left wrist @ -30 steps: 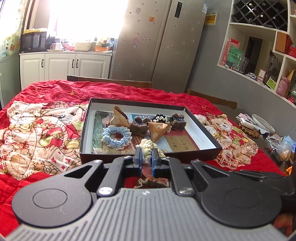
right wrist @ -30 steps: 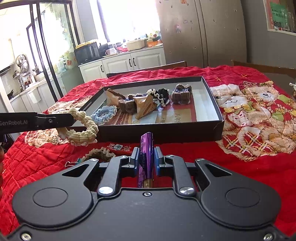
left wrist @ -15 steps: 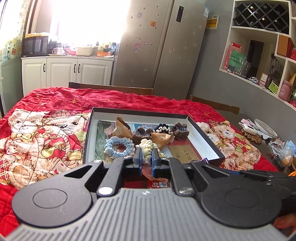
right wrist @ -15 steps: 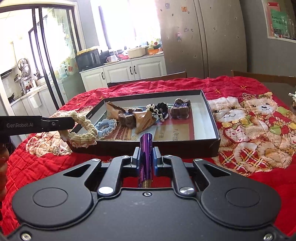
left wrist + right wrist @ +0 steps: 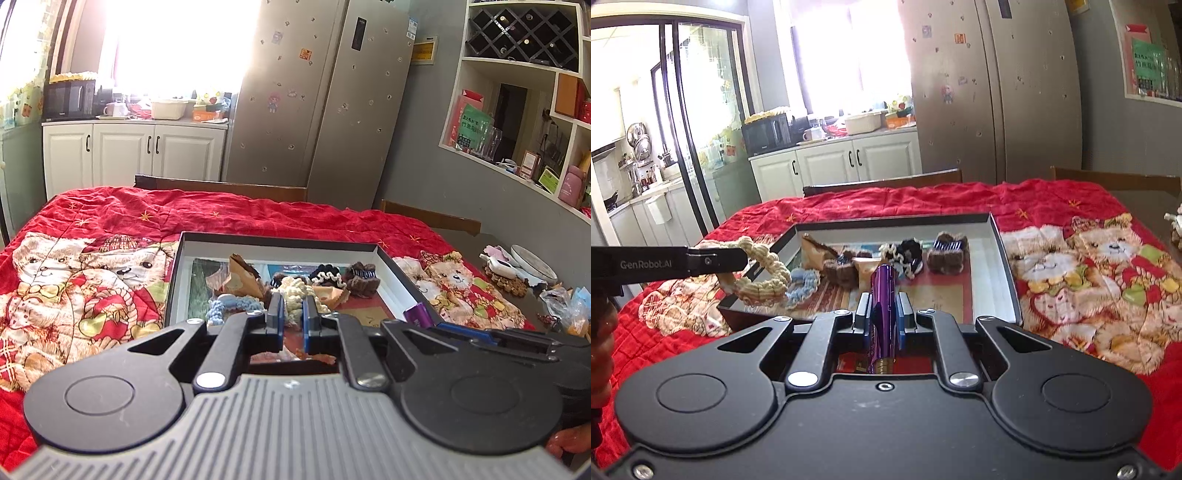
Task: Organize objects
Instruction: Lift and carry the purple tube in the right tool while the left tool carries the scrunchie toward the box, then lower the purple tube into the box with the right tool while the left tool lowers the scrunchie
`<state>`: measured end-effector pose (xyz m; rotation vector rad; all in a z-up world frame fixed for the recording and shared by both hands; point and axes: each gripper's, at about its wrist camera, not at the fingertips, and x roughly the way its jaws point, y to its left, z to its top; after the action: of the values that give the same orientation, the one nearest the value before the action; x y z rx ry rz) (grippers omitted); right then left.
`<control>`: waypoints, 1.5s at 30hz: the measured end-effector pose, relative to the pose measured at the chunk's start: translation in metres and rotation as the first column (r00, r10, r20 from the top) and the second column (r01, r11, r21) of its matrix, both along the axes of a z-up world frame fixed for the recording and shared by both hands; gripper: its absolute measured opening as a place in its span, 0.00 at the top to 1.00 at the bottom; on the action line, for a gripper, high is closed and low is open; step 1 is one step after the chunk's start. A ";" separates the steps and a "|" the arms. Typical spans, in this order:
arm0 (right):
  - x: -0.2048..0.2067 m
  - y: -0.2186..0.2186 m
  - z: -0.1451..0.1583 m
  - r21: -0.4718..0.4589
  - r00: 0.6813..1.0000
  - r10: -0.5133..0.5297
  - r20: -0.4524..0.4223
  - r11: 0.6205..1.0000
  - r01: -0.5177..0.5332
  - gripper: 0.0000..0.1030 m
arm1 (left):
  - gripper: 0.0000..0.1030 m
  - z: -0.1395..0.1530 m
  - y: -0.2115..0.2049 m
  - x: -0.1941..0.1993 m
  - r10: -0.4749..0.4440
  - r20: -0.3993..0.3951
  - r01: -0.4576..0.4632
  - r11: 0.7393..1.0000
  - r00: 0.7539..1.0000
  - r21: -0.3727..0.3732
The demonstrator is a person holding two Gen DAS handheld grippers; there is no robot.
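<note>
My left gripper [image 5: 293,302] is shut on a cream knitted scrunchie [image 5: 295,291]. In the right wrist view that scrunchie [image 5: 761,275] hangs from the left gripper [image 5: 738,258] over the near left corner of the black box [image 5: 897,218]. My right gripper [image 5: 884,301] is shut on a purple tube [image 5: 882,282] that points at the box's near wall. The tube's end [image 5: 417,314] also shows in the left wrist view. Inside the box [image 5: 280,239] lie a blue scrunchie [image 5: 225,304], a black-and-white scrunchie [image 5: 327,275], brown fuzzy clips and tan triangular clips.
A red quilt with bear prints [image 5: 110,214] covers the table. Wooden chair backs [image 5: 221,186] stand along the far edge. A dish [image 5: 532,258] and plastic bags [image 5: 565,306] lie at the table's right end. A person's hand [image 5: 569,439] shows at the lower right.
Both grippers have risen and come nearer the box. The cream scrunchie has moved from beside the box to over its near left corner. The purple tube has lifted with the right gripper.
</note>
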<state>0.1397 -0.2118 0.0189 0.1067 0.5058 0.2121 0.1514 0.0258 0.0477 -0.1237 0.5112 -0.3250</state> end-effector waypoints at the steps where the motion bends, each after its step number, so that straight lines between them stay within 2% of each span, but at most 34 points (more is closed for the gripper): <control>1: 0.002 0.000 0.001 -0.002 1.000 -0.002 0.005 1.000 0.002 0.88 | 0.89 0.000 0.000 0.002 0.004 0.001 -0.004 1.000 1.000 0.001; 5: 0.014 -0.002 0.006 -0.008 1.000 -0.012 0.011 1.000 0.012 0.88 | 0.89 0.001 0.005 0.013 0.028 0.004 -0.028 1.000 1.000 -0.005; 12: 0.046 -0.012 0.004 0.037 0.999 -0.037 -0.014 0.999 0.038 0.88 | 0.89 -0.007 0.012 0.037 0.071 -0.006 -0.071 0.997 0.997 -0.016; 25: 0.100 -0.017 -0.033 0.050 0.994 -0.084 -0.076 0.995 0.088 0.88 | 0.89 -0.037 0.019 0.071 0.119 -0.054 -0.120 0.993 0.991 -0.020; 45: 0.124 -0.021 -0.059 0.082 0.989 -0.084 -0.125 0.992 0.095 0.88 | 0.88 -0.061 0.020 0.087 0.132 -0.096 -0.131 0.991 0.987 0.013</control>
<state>0.2642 -0.2332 -0.0399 0.2286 0.6118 0.1404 0.2383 0.0461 -0.0130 -0.1662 0.5969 -0.1884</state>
